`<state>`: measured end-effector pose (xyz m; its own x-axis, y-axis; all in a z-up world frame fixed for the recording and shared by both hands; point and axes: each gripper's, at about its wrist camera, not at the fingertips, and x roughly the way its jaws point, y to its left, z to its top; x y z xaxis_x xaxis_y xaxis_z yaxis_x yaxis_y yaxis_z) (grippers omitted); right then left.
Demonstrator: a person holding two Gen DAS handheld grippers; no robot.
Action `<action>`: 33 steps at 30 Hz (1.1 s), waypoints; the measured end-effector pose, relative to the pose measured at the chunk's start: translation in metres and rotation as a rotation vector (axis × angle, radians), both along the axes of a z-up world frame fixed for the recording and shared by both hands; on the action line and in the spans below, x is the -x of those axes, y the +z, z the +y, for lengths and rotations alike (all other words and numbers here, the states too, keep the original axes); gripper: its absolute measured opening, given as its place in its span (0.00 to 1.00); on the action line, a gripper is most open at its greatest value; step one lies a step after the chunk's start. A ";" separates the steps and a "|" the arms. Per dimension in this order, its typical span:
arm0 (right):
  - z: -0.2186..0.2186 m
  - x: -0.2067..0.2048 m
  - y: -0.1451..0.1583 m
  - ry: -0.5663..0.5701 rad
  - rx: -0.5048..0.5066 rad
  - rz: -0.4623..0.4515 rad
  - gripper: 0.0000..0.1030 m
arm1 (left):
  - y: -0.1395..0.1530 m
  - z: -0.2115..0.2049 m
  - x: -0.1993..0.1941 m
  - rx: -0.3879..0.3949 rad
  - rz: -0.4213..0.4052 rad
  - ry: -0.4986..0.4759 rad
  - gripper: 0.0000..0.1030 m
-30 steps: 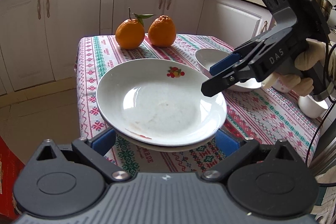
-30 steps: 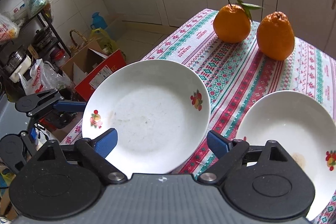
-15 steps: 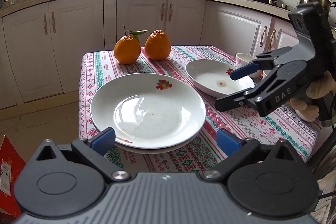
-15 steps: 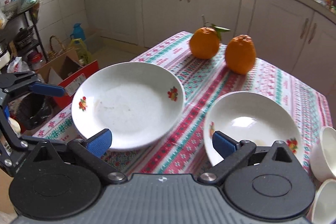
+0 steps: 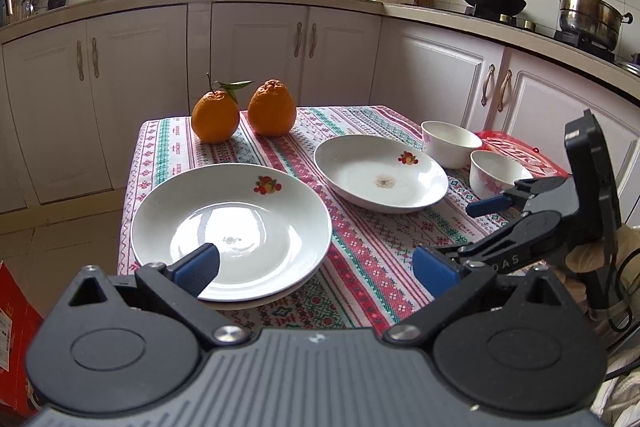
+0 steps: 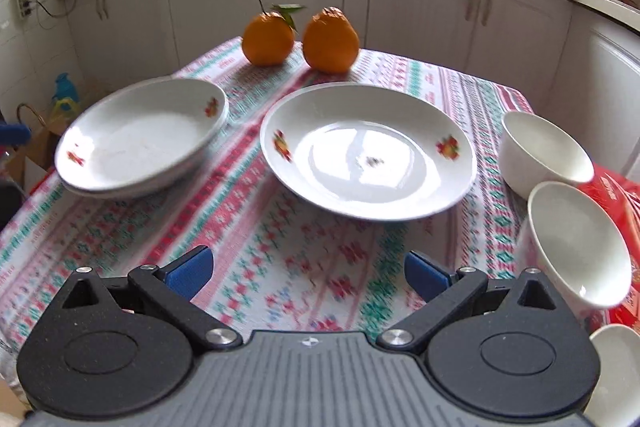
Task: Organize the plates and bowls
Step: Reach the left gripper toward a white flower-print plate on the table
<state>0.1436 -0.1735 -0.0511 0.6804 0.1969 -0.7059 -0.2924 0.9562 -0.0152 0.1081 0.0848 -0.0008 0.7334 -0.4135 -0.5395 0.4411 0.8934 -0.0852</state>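
Two white plates with fruit prints lie stacked [image 5: 232, 227] at the table's left front; they also show in the right wrist view [image 6: 140, 139]. A single white plate [image 5: 380, 175] lies to their right, also in the right wrist view [image 6: 368, 151]. Two white bowls [image 5: 448, 143] [image 5: 496, 173] stand at the right; the right wrist view shows them too [image 6: 544, 155] [image 6: 576, 243]. My left gripper [image 5: 316, 267] is open and empty, just before the stack. My right gripper [image 6: 306, 269] is open and empty above the tablecloth; it also appears in the left wrist view [image 5: 460, 235].
Two oranges [image 5: 244, 115] sit at the table's far edge. A red bag [image 5: 516, 151] lies under the bowls at the right. A third white bowl [image 6: 616, 371] shows at the right wrist view's lower right. A red box [image 5: 12, 327] stands on the floor at left.
Both grippers have pulled back and up from the plates. The right gripper has swung right, away from the stack, so the single plate and the bowls come into its view.
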 end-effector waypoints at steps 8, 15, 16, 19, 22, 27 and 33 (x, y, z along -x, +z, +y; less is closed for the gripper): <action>-0.013 -0.002 -0.016 -0.018 0.004 0.020 1.00 | 0.013 -0.021 -0.009 -0.022 -0.013 -0.035 0.99; -0.019 -0.006 -0.022 -0.009 -0.025 0.012 1.00 | 0.013 -0.046 -0.029 -0.066 -0.002 -0.105 0.99; -0.019 -0.006 -0.022 -0.011 -0.027 0.007 1.00 | 0.013 -0.050 -0.033 -0.073 0.005 -0.117 0.99; -0.019 -0.007 -0.023 -0.028 -0.035 -0.003 1.00 | 0.010 -0.061 -0.044 -0.090 0.018 -0.164 0.99; -0.019 -0.011 -0.023 -0.028 -0.033 0.000 1.00 | 0.007 -0.073 -0.054 -0.115 0.008 -0.182 0.99; -0.020 -0.019 -0.023 -0.015 -0.033 0.003 1.00 | 0.005 -0.086 -0.082 -0.121 0.024 -0.222 0.99; -0.021 -0.033 -0.024 -0.039 -0.033 0.003 1.00 | 0.007 -0.101 -0.120 -0.154 0.026 -0.244 0.99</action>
<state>0.1768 -0.1941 -0.0750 0.6856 0.1937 -0.7018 -0.2551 0.9668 0.0176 0.2281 -0.0164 0.0058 0.6071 -0.4878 -0.6272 0.6442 0.7643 0.0291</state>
